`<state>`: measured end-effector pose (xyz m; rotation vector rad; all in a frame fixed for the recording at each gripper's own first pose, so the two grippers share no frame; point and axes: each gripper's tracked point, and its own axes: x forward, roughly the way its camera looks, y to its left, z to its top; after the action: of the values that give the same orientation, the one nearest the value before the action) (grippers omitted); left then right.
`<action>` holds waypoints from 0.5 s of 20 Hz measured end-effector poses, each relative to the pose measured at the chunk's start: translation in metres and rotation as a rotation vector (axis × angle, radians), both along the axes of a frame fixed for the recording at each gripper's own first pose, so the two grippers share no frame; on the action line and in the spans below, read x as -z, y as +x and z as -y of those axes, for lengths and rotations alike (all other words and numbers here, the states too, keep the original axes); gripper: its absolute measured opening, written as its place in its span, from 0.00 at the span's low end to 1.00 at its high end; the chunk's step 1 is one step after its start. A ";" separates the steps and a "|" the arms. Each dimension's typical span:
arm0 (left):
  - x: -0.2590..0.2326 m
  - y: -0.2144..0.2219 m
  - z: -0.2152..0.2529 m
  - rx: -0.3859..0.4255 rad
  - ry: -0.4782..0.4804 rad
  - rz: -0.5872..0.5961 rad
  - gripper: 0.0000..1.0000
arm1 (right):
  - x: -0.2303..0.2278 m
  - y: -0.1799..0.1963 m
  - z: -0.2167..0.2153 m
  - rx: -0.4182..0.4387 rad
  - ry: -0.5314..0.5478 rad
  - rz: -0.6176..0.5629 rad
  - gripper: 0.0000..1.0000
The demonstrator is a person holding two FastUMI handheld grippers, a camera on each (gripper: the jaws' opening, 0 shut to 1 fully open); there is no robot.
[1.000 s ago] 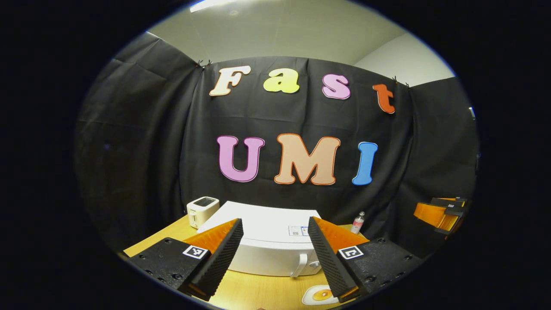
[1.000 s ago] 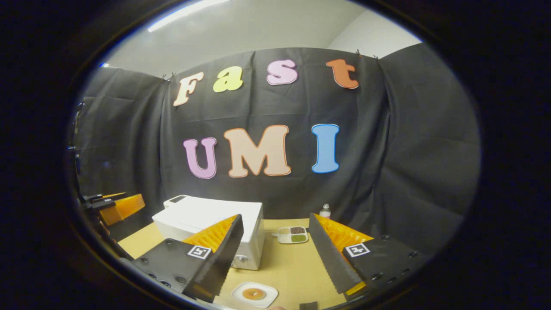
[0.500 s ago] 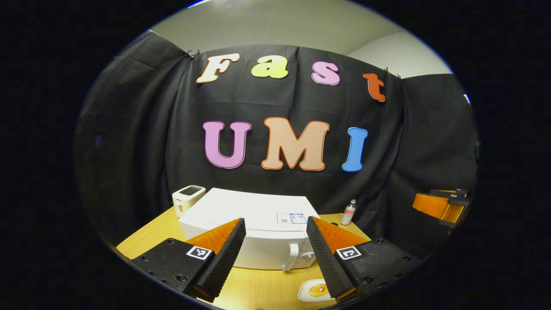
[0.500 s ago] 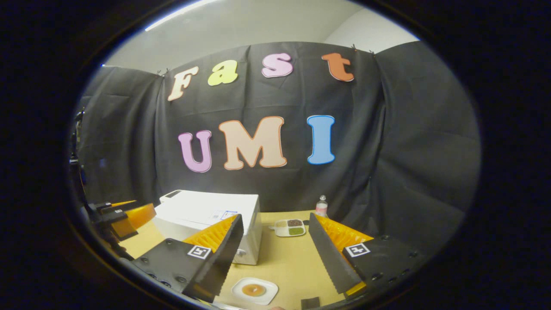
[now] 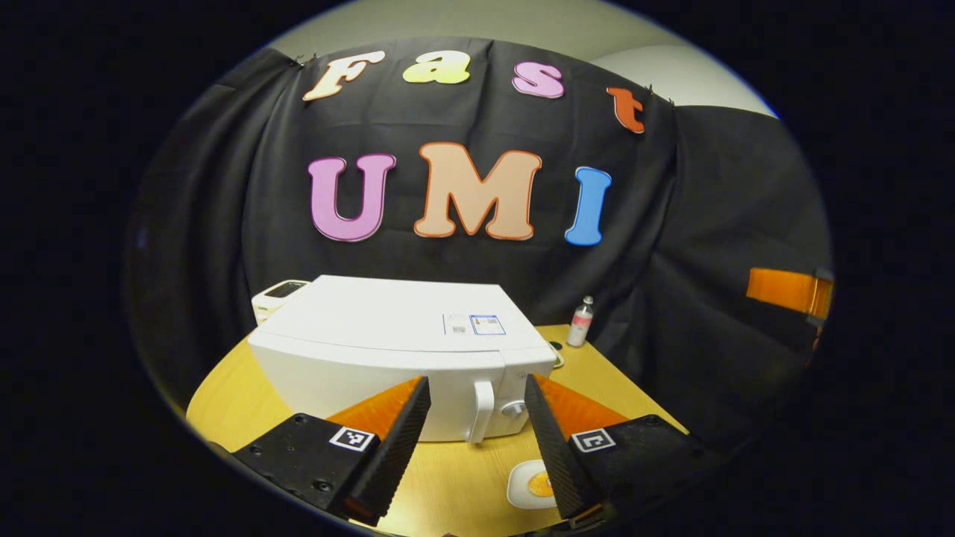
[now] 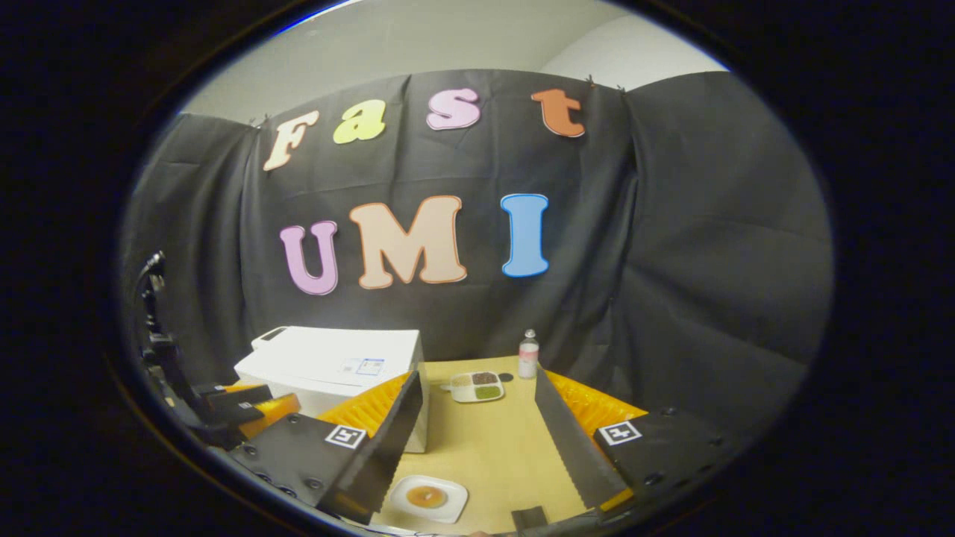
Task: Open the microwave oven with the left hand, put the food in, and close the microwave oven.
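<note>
A white microwave oven (image 5: 388, 335) stands on the wooden table (image 5: 231, 388) with its door shut. Its handle (image 5: 483, 410) sits just beyond my left gripper (image 5: 474, 447), which is open and holds nothing. A white plate with orange food (image 5: 531, 485) lies on the table by the left gripper's right finger. In the right gripper view the microwave (image 6: 336, 362) is at the left and the plate of food (image 6: 427, 497) lies low between the fingers. My right gripper (image 6: 477, 447) is open and empty. The left gripper (image 6: 246, 410) shows at the far left there.
A white toaster (image 5: 277, 292) stands behind the microwave. A small bottle (image 5: 580, 321) stands at the back of the table, with a divided dish of grains (image 6: 476, 386) near it. A small dark object (image 6: 528, 517) lies at the table's near edge.
The left gripper has come closer to the microwave and tipped down, so the handle now sits between its fingers' line. The right gripper has turned slightly right. Both stay open.
</note>
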<state>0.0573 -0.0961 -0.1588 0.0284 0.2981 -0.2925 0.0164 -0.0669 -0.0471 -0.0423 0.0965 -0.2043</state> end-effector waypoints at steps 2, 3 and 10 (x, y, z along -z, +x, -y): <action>0.021 0.005 0.003 0.017 0.013 -0.035 0.81 | 0.000 -0.005 0.005 0.030 0.003 0.000 0.92; 0.031 0.008 0.004 0.023 0.021 -0.046 0.81 | -0.001 -0.006 0.007 0.045 0.001 0.001 0.92; 0.104 0.034 0.009 0.068 0.105 -0.107 0.79 | 0.010 -0.020 0.019 0.131 0.006 -0.028 0.92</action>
<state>0.0918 -0.1051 -0.2626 0.1267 0.4192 -0.3467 -0.0033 -0.0860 -0.0566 -0.0330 0.1283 -0.3349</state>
